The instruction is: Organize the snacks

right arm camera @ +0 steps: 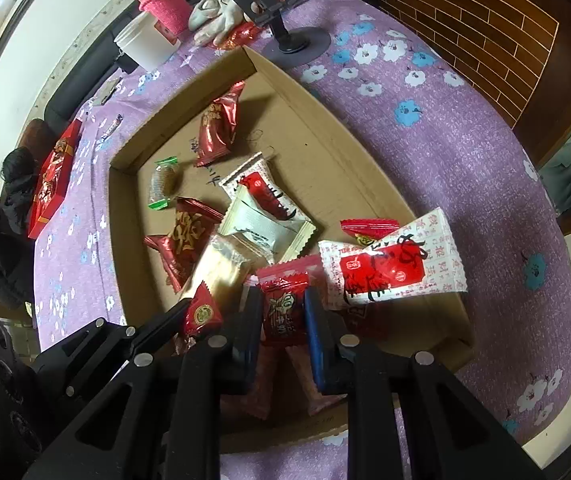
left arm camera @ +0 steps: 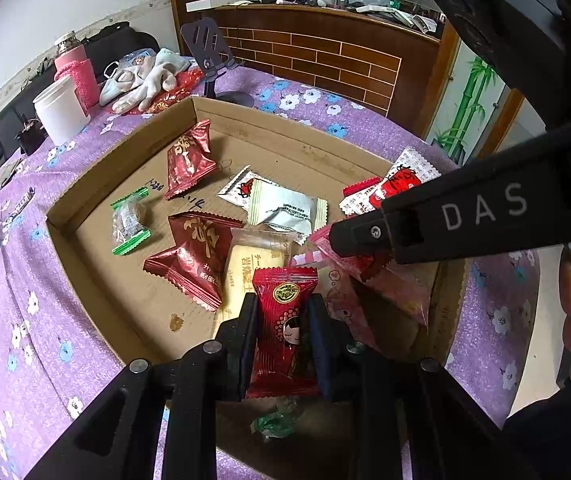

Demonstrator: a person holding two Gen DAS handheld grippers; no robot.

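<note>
Both claws are matte black plastic — the left claw (left arm camera: 283, 312) and the right claw (right arm camera: 283, 304) each show round silver pins on their linkage arms. The right one carries dark blue pads, white "DAS" lettering and a small screw.

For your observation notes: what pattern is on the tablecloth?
Purple tablecloth with white and blue flowers, clearest in the right wrist view.

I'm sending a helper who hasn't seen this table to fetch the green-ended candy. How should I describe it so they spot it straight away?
Find the shallow cardboard tray on the purple flowered tablecloth. The candy lies alone near the tray's left wall, beside the dark red packets. It is the only clear wrapper with bright green crimped ends.
</note>
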